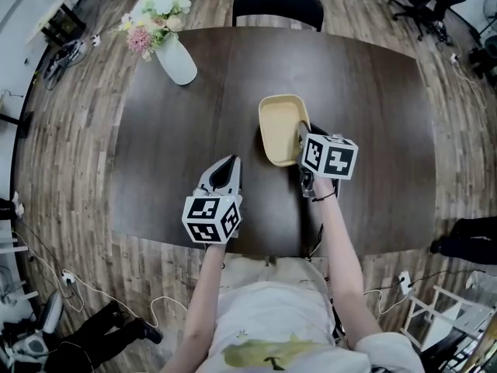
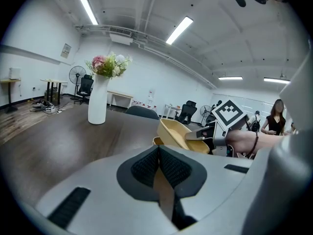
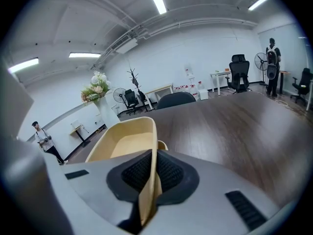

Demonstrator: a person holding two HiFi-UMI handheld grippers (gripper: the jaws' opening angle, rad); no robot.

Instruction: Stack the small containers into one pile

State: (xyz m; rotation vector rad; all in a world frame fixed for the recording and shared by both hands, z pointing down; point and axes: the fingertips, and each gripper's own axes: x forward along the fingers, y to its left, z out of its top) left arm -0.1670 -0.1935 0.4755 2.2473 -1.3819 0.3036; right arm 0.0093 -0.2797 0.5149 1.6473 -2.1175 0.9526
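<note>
Right gripper (image 1: 304, 136) clamps container (image 1: 277, 123) rim; left gripper (image 1: 228, 163) closed, seemingly empty, near table (image 1: 373, 115) edge.

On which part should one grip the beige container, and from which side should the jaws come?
Grip the thin upright wall of the beige container at its rim. Come from the person's side, with one jaw inside and one outside. The open top and narrow wall suit such a pinch. The right gripper holds it this way, probably firmly.

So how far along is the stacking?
Nothing visibly finished. The right tool pinches a beige container by its rim, tilted, with a second container peeking out beside it. The left tool is shut, empty. Still left: nesting them into one pile.
</note>
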